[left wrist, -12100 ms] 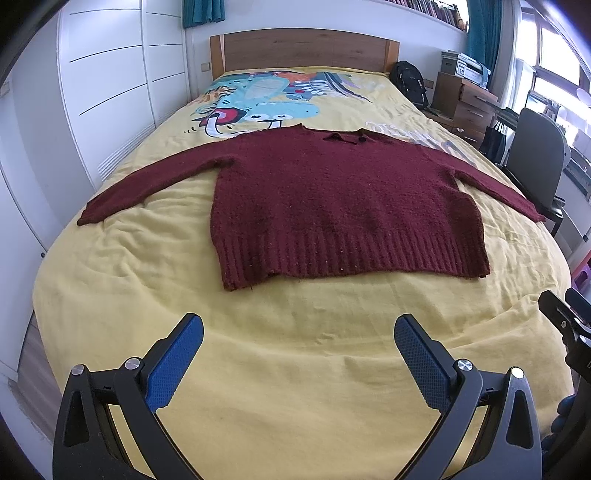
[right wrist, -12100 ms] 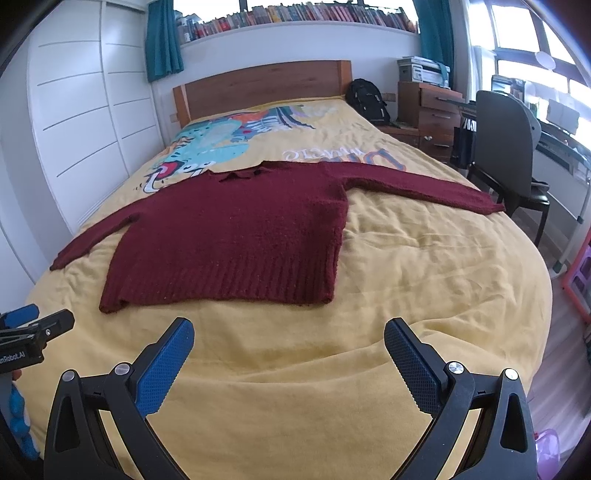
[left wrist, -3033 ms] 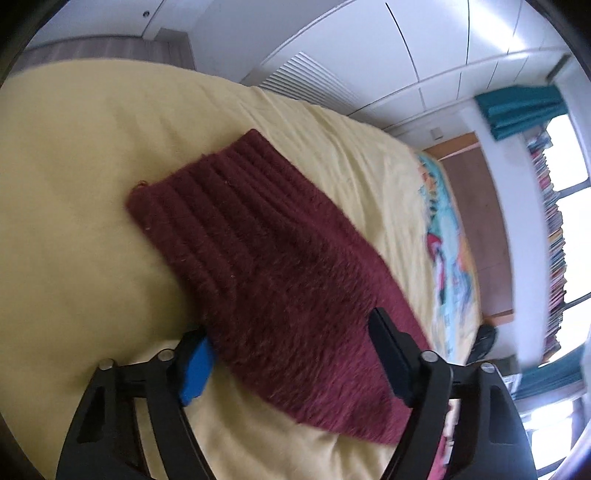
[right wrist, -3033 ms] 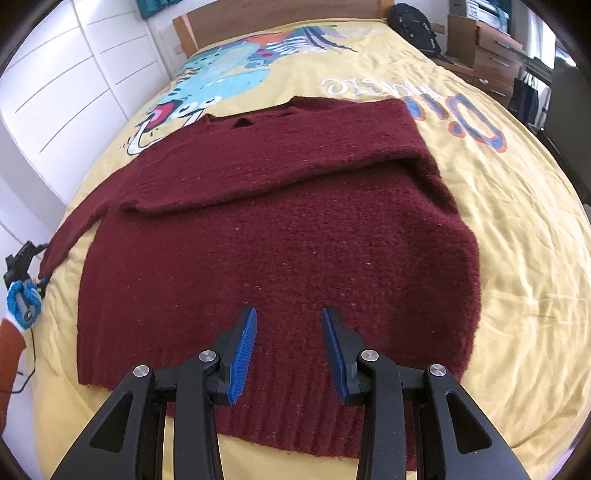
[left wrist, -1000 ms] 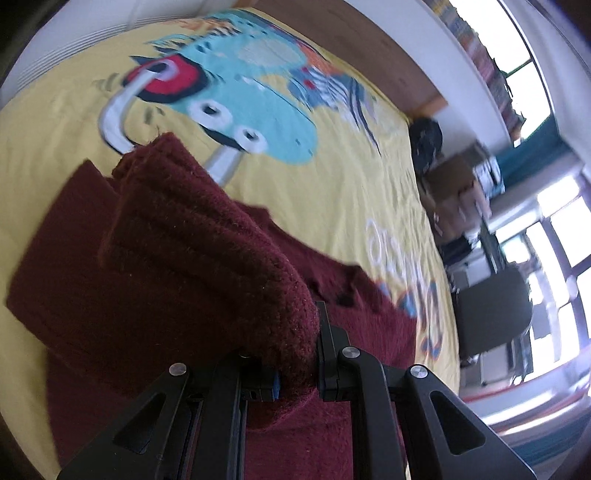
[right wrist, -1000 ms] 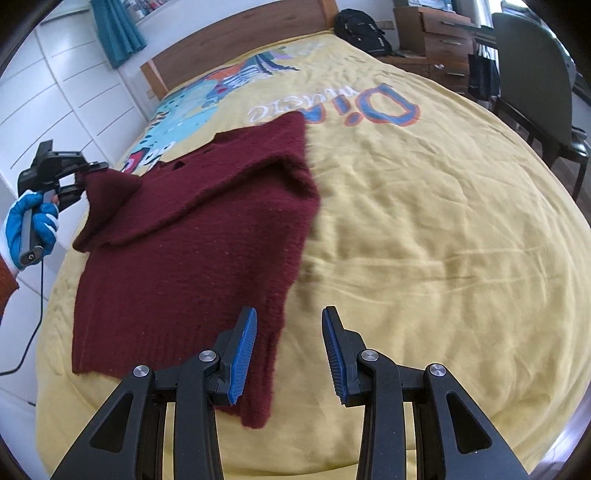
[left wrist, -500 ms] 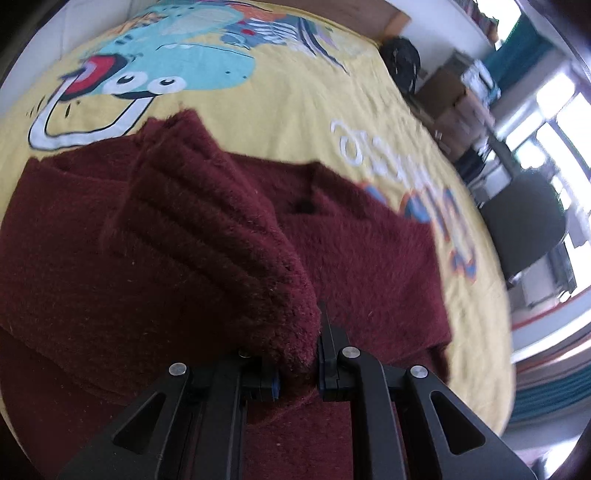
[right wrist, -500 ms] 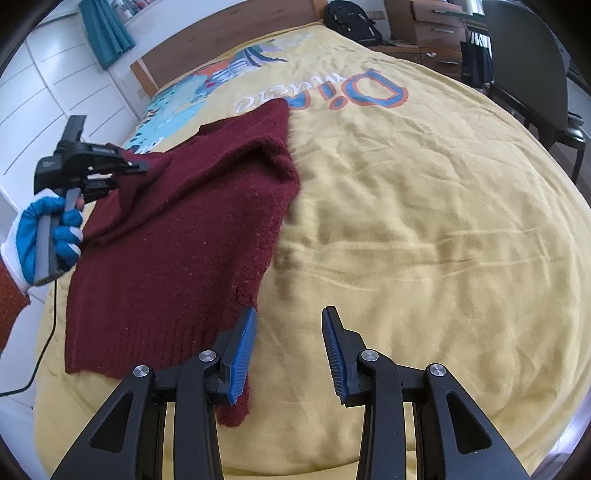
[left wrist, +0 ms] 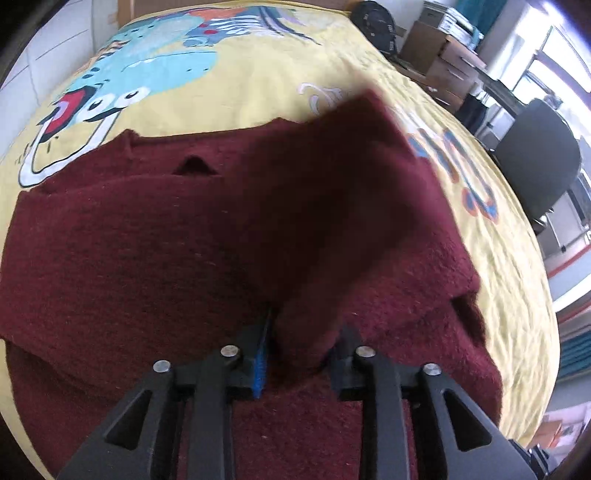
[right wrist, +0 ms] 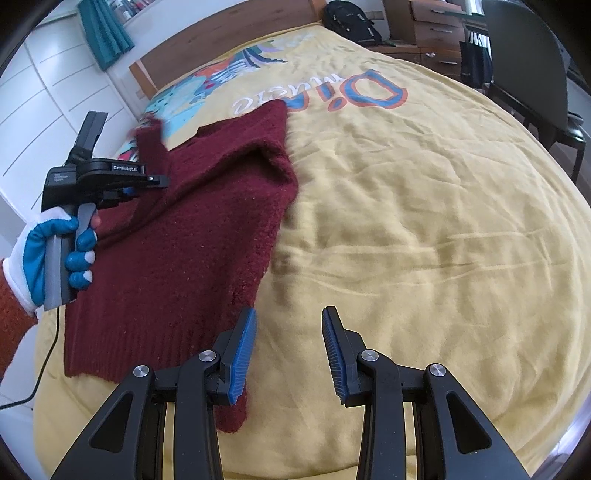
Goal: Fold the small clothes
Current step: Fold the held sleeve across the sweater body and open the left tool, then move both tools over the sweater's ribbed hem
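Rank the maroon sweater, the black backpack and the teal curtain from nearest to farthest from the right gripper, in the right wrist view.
1. maroon sweater, just left of the right gripper
2. black backpack, beyond the bed's far end, right
3. teal curtain, back wall, upper left; too close to the backpack to call

Bright daylight, fisheye warp, blurred sleeve (left wrist: 354, 177)

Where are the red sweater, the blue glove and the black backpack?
red sweater (right wrist: 177, 258), right wrist view, on its flat body.
blue glove (right wrist: 37, 254), right wrist view, on its back.
black backpack (right wrist: 351, 20), right wrist view, on its front.
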`<state>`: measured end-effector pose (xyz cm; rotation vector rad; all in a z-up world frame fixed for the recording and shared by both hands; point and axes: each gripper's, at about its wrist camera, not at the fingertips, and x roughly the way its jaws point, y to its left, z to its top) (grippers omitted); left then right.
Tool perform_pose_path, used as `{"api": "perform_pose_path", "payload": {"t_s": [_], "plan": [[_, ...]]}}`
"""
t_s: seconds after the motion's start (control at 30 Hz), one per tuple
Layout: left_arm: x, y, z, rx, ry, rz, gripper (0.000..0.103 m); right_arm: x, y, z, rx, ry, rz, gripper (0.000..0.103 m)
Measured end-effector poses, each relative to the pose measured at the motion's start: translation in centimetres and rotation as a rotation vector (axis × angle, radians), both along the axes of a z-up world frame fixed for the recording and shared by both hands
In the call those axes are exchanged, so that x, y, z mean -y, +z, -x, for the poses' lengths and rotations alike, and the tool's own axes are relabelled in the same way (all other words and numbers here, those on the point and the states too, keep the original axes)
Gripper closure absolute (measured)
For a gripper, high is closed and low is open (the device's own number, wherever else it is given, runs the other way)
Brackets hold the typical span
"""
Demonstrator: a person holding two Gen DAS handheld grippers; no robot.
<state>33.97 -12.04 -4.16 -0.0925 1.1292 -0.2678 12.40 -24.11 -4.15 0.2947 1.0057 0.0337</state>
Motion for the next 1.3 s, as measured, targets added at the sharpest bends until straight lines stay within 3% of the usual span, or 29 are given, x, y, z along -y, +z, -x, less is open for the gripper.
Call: {"api": "perform_pose_path", "payload": {"t_s": [0.3, 0.37, 0.5, 0.73, 0.97, 1.13, 1.3], "plan": [[1.9, 0.8, 2.2, 0.018, -0.102, 0.055, 0.077, 0.2, 0.7, 0.3, 0.014, -0.010, 0.009, 0.065], [1.0, 1.5, 2.4, 0.041, -0.100, 0.049, 0.070, 0.3, 0.8, 0.3, 0.016, -0.013, 0.009, 0.065], [-2.6, 2.1, 1.9, 0.080, -0.047, -0.001, 0.069, -0.1, 0.9, 0.3, 0.018, -0.007, 0.013, 0.065], [-12.1, 1.1, 0.3, 0.096, 0.153, -0.090, 0.069, -0.7, 0.7, -0.2, 0.010, 0.004, 0.017, 0.065], [-18.6, 0.1, 0.1, 0.095, 0.300, -0.173, 0.069, -1.0, 0.5, -0.6, 0.003, 0.007, 0.026, 0.065], [-19.0, -2.2, 1.6, 0.053, 0.319, -0.165, 0.062, -1.0, 0.5, -0.6, -0.003, 0.006, 0.030, 0.065], [-16.4, -1.5, 3.4, 0.075, 0.236, -0.156, 0.051, -1.2, 0.6, -0.5, 0.000, 0.006, 0.027, 0.065]]}}
